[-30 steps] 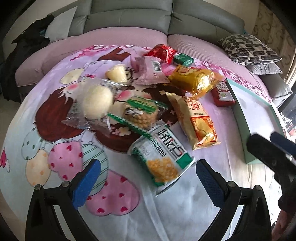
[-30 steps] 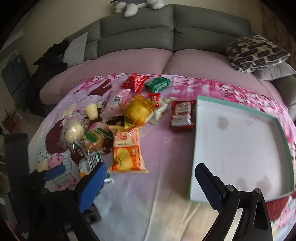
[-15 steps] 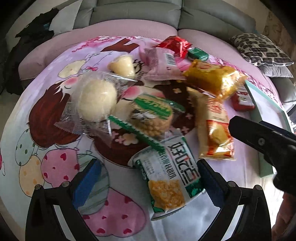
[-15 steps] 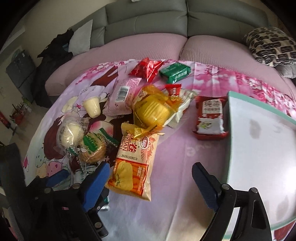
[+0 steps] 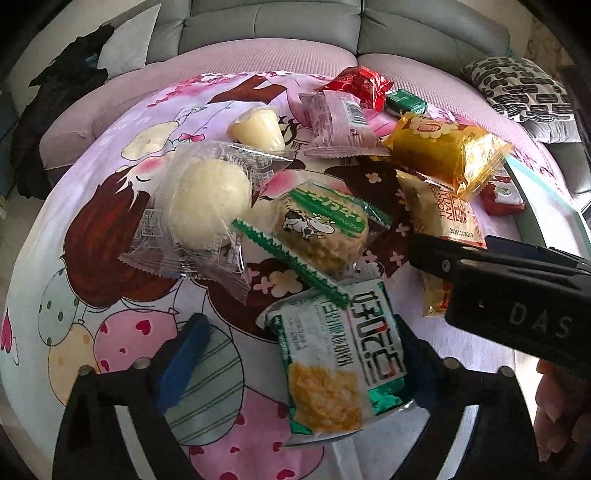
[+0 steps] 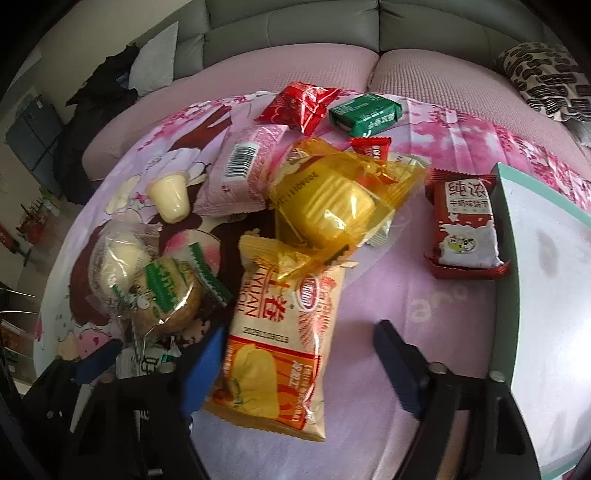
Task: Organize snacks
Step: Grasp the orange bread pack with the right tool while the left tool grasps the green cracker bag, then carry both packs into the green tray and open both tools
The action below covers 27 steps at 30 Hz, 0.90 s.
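Observation:
Several wrapped snacks lie on a pink cartoon cloth (image 5: 110,332). A green-and-white corn snack packet (image 5: 340,354) lies between the jaws of my left gripper (image 5: 295,354). Those jaws are closing, and the left pad stands clear of the packet. An orange-yellow chip packet (image 6: 280,343) lies between the jaws of my right gripper (image 6: 303,369), which are also closing; the right pad is apart from it. One of the right gripper's fingers (image 5: 436,254) reaches over that packet in the left wrist view. A teal-rimmed white tray (image 6: 502,240) sits to the right.
Around them lie a bun in clear wrap (image 5: 207,206), a green cow-label cake (image 5: 321,229), a pudding cup (image 5: 258,127), a pink packet (image 5: 336,125), a yellow packet (image 6: 332,206) and a red biscuit packet (image 6: 465,229). A grey sofa (image 6: 295,29) is behind.
Both grippers have come down closer to the snacks and their jaws have narrowed. The right gripper has moved left over the orange-yellow packet.

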Each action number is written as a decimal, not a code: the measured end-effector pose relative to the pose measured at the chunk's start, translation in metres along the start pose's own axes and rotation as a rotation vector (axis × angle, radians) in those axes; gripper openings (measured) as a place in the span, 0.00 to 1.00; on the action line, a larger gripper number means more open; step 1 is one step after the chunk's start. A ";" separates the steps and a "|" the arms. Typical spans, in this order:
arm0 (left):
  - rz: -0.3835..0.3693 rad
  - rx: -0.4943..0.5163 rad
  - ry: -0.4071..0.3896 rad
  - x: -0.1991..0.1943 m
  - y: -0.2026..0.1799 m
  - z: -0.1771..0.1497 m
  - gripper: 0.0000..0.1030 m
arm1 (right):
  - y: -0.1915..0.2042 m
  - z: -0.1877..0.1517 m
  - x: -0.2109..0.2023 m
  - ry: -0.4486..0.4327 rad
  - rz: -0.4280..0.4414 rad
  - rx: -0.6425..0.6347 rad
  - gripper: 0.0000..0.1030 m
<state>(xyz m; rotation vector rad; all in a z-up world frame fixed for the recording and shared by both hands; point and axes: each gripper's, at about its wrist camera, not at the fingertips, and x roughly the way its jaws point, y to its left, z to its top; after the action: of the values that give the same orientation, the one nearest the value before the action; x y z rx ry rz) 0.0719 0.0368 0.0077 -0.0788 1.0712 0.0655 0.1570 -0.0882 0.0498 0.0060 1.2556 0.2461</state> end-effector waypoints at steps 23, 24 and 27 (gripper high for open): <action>-0.030 -0.017 0.023 -0.032 0.011 -0.014 0.50 | -0.010 -0.043 -0.062 -0.032 0.032 0.059 0.39; -0.028 -0.013 0.020 -0.035 0.009 -0.015 0.50 | -0.013 -0.046 -0.068 -0.042 0.031 0.067 0.39; -0.025 -0.006 0.013 -0.043 0.004 -0.016 0.50 | -0.021 -0.052 -0.083 -0.069 0.030 0.080 0.39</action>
<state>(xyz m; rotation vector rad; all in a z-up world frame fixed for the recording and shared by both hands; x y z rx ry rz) 0.0373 0.0382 0.0372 -0.0984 1.0829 0.0457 0.0885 -0.1310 0.1086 0.1016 1.1971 0.2194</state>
